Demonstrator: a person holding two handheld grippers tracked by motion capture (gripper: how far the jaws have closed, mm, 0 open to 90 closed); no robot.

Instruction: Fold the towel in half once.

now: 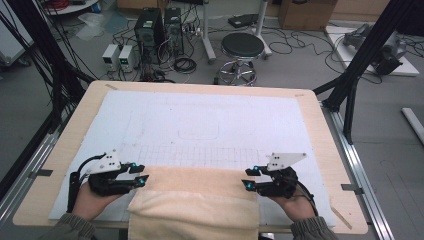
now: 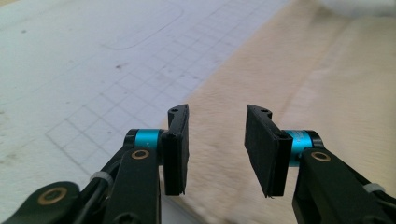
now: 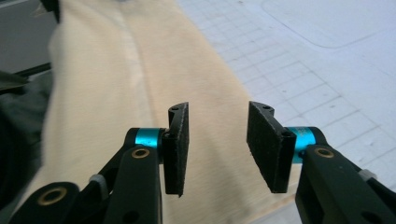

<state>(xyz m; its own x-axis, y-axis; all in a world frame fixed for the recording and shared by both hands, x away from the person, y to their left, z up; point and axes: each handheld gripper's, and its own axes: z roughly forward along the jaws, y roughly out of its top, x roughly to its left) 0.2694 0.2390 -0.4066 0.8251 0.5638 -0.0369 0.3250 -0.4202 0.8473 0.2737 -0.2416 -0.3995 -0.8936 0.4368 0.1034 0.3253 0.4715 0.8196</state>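
Left hand-held gripper: black, two-jaw, with turquoise collars and a grey three-cornered plate on top; jaws apart, nothing between the pads, poised at the left end of the cloth's fold. In the left gripper view the fingertips stand over the cloth's edge without pressing it.

Right hand-held gripper: same make; jaws apart and empty, at the right end of the same fold.

Cream terry-cloth towel: folded, a soft doubled rectangle lying flat at the near edge of the table, between the two grippers, its lower part hanging over the table's front.

White gridded work mat: beneath the towel, with a rounded outline drawn at its middle; laid on a pale wooden tabletop.

Beyond: black round stool, computer towers and loose cables on the grey floor.

Risk noted: released corners may spring back and loosen the fold. A regrasp catching one layer alone would pull the fold open. The overhanging part could drag the towel off the edge.
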